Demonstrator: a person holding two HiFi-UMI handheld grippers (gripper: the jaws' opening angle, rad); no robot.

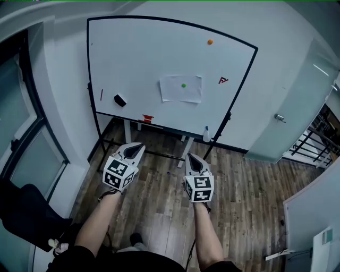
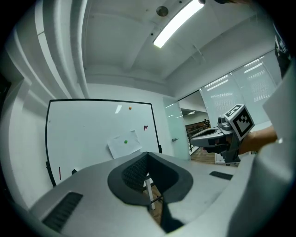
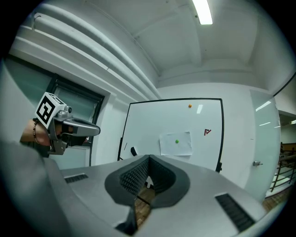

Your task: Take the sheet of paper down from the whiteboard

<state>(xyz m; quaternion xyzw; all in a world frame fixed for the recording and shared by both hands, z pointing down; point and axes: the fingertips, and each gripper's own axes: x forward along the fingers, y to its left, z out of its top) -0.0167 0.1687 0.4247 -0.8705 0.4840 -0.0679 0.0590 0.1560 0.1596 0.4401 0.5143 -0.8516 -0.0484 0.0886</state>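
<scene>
Looks out over the right gripper (image 3: 148,159), jaws pressed together with nothing between, toward the whiteboard (image 3: 152,121) standing upright against a pale wall. Finds the sheet of paper (image 3: 175,147) flat on the whiteboard, right of its centre, pinned by a green magnet (image 3: 176,141). Shows an orange magnet (image 3: 189,106) near the whiteboard's top edge, a red mark (image 3: 207,132) toward its right edge, and a black eraser (image 3: 133,151) low at its left. Catches the left gripper (image 3: 96,131) well left of the whiteboard, level, tip toward it, held in a hand (image 3: 32,134) with a bracelet. Takes in a ceiling light (image 3: 202,11) high above the whiteboard.
</scene>
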